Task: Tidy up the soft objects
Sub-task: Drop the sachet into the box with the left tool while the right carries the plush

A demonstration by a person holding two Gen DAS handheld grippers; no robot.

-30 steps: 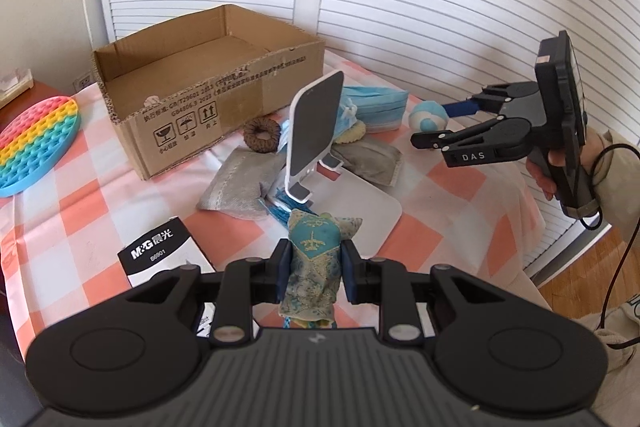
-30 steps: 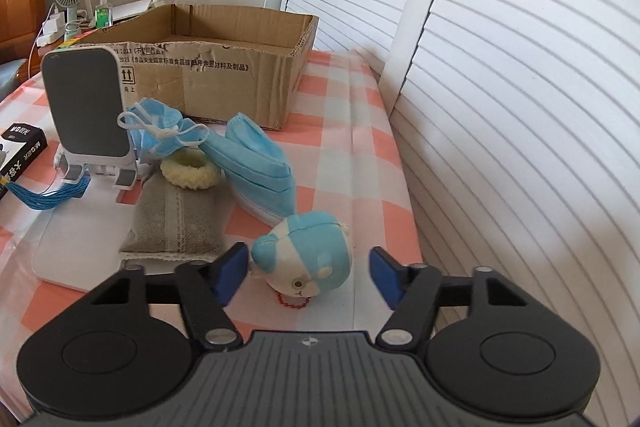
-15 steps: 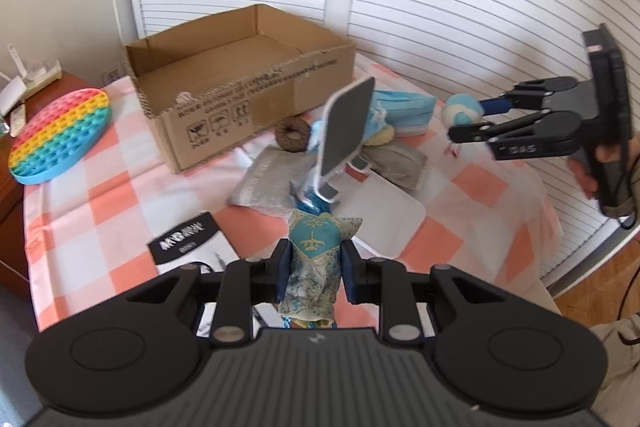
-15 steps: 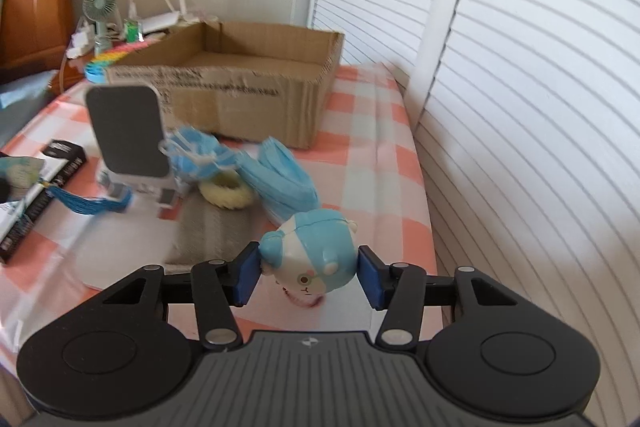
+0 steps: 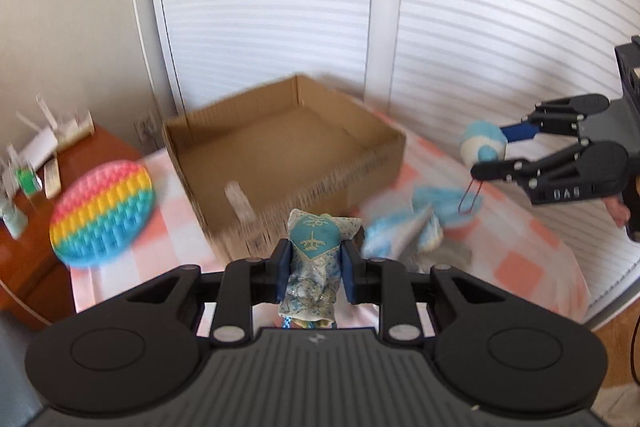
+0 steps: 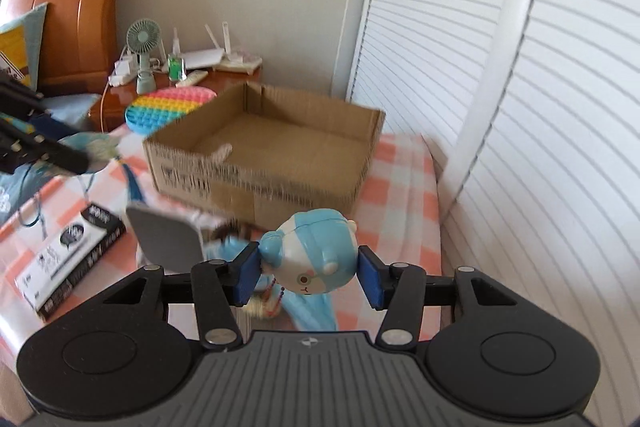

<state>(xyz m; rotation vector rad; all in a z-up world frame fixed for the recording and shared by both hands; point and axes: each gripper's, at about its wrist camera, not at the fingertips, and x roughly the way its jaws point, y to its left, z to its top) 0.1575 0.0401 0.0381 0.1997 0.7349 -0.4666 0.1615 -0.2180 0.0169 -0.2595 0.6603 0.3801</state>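
The cardboard box [image 6: 276, 155] in the middle of the right wrist frame is open on top and looks bare inside, so its mouth gives free passage from above, while its walls stand in the way of any low approach. Below and left of it, the checked tabletop [image 6: 404, 195] is crowded: a grey upright stand [image 6: 164, 239], a black booklet [image 6: 72, 259] and blue face masks [image 5: 404, 227] lie close together. At the left, the rainbow pop mat [image 5: 102, 213] overhangs the tabletop's edge beside a cluttered nightstand [image 6: 208, 79]; louvred doors [image 6: 540, 107] close off the right.
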